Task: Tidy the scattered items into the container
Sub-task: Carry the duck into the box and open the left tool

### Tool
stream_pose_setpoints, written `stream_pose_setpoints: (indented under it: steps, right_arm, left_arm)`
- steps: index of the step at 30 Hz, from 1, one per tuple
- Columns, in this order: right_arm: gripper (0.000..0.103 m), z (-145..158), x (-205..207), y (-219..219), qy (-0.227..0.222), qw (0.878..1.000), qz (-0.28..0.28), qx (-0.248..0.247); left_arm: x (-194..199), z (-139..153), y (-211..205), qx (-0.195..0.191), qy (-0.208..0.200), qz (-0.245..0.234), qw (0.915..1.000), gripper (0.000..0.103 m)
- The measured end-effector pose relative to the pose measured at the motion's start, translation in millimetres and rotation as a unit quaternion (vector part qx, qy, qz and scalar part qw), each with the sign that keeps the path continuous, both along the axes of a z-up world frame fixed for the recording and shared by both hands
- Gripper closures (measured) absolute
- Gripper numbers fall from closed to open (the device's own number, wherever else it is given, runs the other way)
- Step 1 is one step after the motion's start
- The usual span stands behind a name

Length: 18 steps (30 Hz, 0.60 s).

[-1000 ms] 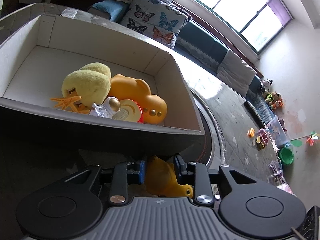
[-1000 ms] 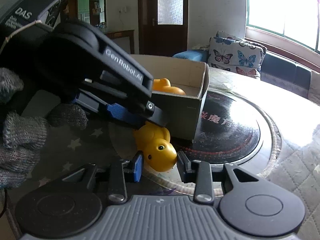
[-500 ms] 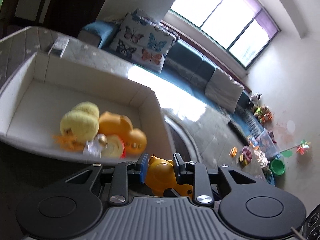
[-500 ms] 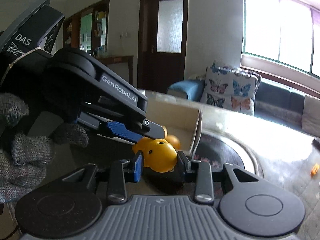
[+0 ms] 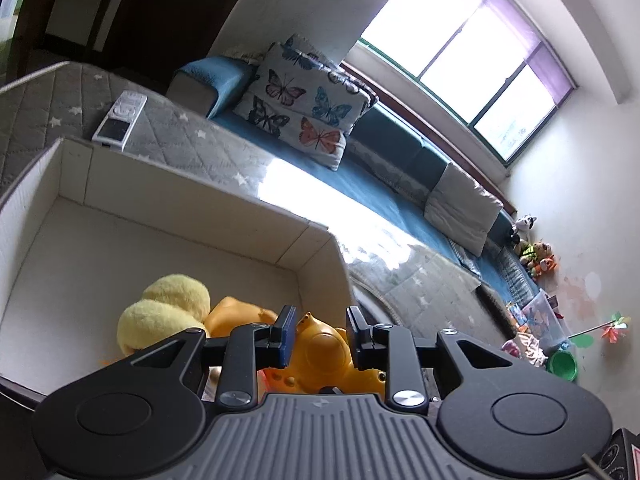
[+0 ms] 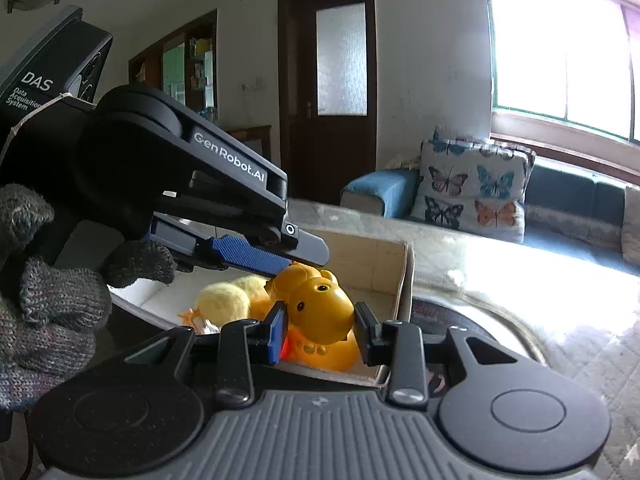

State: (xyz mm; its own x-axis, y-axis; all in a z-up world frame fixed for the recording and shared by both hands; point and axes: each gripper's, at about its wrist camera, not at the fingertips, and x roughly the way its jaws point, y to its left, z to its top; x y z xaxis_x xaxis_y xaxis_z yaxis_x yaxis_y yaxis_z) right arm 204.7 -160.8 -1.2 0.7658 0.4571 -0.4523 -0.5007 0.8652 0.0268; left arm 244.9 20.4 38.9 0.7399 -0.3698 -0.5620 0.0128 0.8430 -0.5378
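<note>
In the left wrist view we see the left gripper (image 5: 319,339) with its jaws pinching an orange toy (image 5: 322,354) by the body; the gripper's own frame cuts off the toy's lower part. In the right wrist view the right gripper (image 6: 320,330) has its jaws on either side of the same toy's rounded head (image 6: 322,312), close against it, though we cannot tell whether they truly press it or only flank it. This view alone shows the toy's dark eye and muzzle, while the left wrist view shows only its back.

The toy hangs over the near right corner of the cardboard box (image 5: 312,240), just above the things already inside. There a yellow plush (image 5: 166,312) lies against another orange toy (image 5: 236,314), both partly hidden behind the left gripper's fingers (image 5: 285,334). In the right wrist view the plush (image 6: 224,304) shows past the blue pad, and something small and orange beside it is too cramped to name.

Only the right wrist view shows the left gripper from outside, with a grey knitted glove (image 6: 48,292) around its handle, covering much of the box (image 6: 402,280). Only the left wrist view shows the white remote (image 5: 120,120) on the quilted tabletop (image 5: 192,140) beyond the box, the butterfly cushion (image 5: 304,100) and the toys on the floor (image 5: 560,364).
</note>
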Motion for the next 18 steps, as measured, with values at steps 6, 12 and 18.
stream_pose_setpoints:
  steps: [6,12,18]
  right_arm:
    - [0.067,-7.9,-1.6,-2.3,0.003,1.000,-0.017,-0.010]
    - [0.067,-5.2,-16.7,-5.1,-0.004,1.000,-0.022,-0.010]
    - [0.053,-1.5,-34.3,-8.6,0.003,0.999,-0.032,-0.004]
  left_arm:
    - [-4.9,-4.5,0.5,-0.004,-0.004,-0.005,1.0000,0.074]
    - [-19.3,-0.3,5.3,0.004,-0.011,0.000,0.9999,0.074]
    - [-41.6,5.9,6.1,0.021,-0.020,-0.008,0.9995,0.073]
